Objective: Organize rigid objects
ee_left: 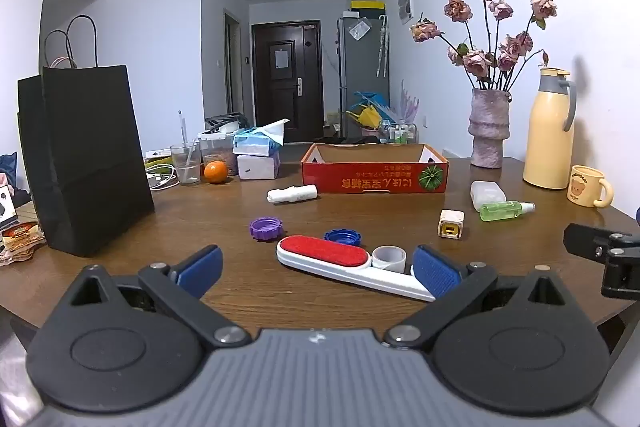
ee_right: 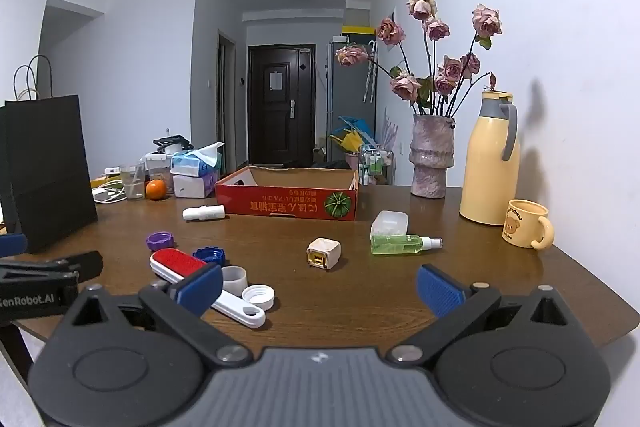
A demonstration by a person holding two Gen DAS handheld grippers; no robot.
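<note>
Currently, tools: your left tool [ee_left: 316, 269] and right tool [ee_right: 319, 287] both gaped wide, grasping nothing.
Risk: nearing the red box [ee_right: 288, 201], you could knock the lint brush [ee_left: 344, 265] against loose caps.

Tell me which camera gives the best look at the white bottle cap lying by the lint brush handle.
The right wrist view: the white bottle cap lies open side up, fully visible beside the lint brush handle. In the left wrist view it cannot be made out; the left gripper's blue pad seems to cover that spot.
</note>
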